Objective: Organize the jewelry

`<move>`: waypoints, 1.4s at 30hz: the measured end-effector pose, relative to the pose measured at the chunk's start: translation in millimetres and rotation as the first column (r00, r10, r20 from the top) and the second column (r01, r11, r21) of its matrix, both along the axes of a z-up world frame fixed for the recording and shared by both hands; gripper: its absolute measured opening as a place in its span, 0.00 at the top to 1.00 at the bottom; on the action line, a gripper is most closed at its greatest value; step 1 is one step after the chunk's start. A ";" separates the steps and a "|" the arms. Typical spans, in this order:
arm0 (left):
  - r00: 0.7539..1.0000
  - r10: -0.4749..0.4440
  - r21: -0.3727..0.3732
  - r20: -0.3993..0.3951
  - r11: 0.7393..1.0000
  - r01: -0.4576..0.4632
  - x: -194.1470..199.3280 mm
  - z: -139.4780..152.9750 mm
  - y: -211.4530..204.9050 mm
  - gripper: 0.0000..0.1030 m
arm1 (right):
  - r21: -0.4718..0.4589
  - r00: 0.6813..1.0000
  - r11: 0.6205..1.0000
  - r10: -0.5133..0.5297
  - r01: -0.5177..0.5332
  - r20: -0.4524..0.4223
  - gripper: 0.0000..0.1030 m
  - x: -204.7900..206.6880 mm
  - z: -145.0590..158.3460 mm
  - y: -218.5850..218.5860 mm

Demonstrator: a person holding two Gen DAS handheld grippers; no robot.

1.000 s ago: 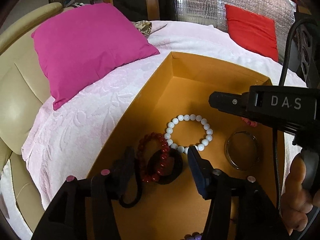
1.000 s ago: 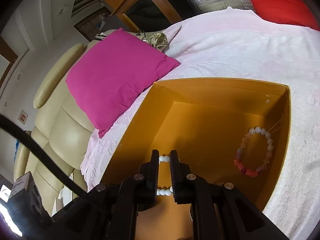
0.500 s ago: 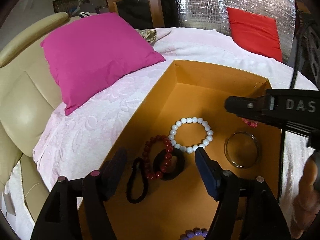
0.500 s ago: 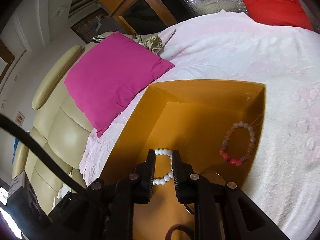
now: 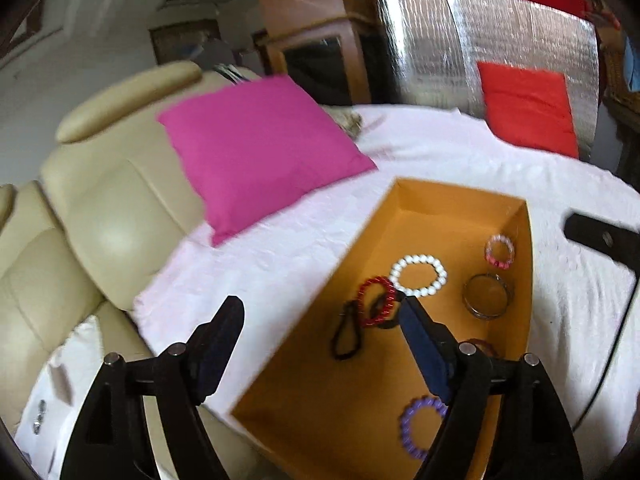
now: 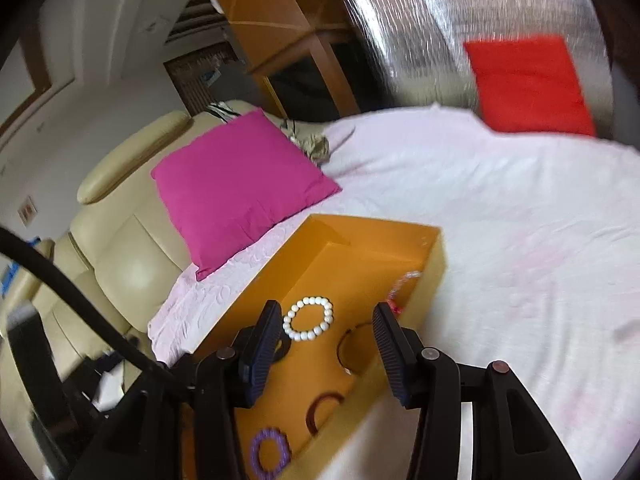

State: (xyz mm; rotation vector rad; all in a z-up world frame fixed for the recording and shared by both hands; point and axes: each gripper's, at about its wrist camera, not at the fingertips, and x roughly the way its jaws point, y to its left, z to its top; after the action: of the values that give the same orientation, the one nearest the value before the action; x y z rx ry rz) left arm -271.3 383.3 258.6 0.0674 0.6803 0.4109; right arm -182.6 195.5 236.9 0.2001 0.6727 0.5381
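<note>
Two pairs of tongs are hovering over the orange box, which is sitting on the bed near its front edge. The left tongs are spreading wider with nothing between the fingers; the right tongs are also opening, empty, above the box.

Nearest in the box is lying the purple bracelet, then a black hair tie beside the red bead bracelet, which seems to be overlapping a dark band. Further on are sitting the white bead bracelet and a metal bangle, with the pink bracelet toward the far right corner.

Likely risks: the tangled red and dark pieces could be coming up together on one pinch; a finger could be catching the box wall and shoving it along the soft bedding; the smooth bangle may be slipping from a shallow grip.
</note>
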 end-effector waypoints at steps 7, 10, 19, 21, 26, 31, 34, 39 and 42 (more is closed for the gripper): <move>0.998 0.024 0.054 0.056 0.998 -0.027 -55.3 41.0 -8.9 0.10 | -0.121 0.997 0.992 -0.009 0.019 0.082 0.46 -92.2 20.5 -14.0; 0.996 0.024 0.026 0.084 0.999 -0.026 -77.5 56.4 -14.6 0.10 | -0.173 0.996 0.984 -0.014 0.030 0.093 0.46 -124.1 24.4 -17.0; 0.985 0.018 0.022 0.171 1.000 -0.022 -129.3 95.8 -38.8 0.10 | -0.198 0.990 0.975 -0.076 0.099 0.121 0.45 -184.1 53.5 -43.1; 0.985 0.017 0.008 0.174 1.000 -0.018 -139.9 102.8 -42.1 0.10 | -0.197 0.989 0.975 -0.077 0.102 0.129 0.45 -191.8 58.6 -44.4; 0.982 0.006 0.031 0.190 0.999 -0.012 -159.6 113.0 -49.9 0.10 | -0.191 0.987 0.976 -0.077 0.104 0.142 0.44 -210.0 68.6 -44.9; 0.978 -0.007 0.027 0.210 1.000 0.001 -173.9 120.0 -51.9 0.10 | -0.202 0.984 0.974 -0.067 0.100 0.163 0.44 -224.2 77.6 -41.6; 0.974 -0.006 0.041 0.227 0.999 -0.004 -180.4 124.0 -52.8 0.10 | -0.194 0.985 0.976 -0.065 0.096 0.160 0.43 -229.0 80.6 -41.0; 0.971 -0.009 0.044 0.238 0.999 -0.002 -184.6 127.9 -50.9 0.10 | -0.209 0.986 0.975 -0.045 0.079 0.162 0.43 -233.3 81.1 -34.4; 0.971 -0.002 0.040 0.239 0.999 -0.008 -184.7 128.2 -47.8 0.10 | -0.211 0.987 0.975 -0.034 0.067 0.155 0.43 -233.3 80.7 -28.2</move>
State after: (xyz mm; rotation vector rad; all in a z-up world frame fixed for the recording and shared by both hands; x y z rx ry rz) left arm -456.0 335.4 386.8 0.0539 0.4349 0.4280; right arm -415.9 167.3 317.6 -0.0279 0.5721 0.4229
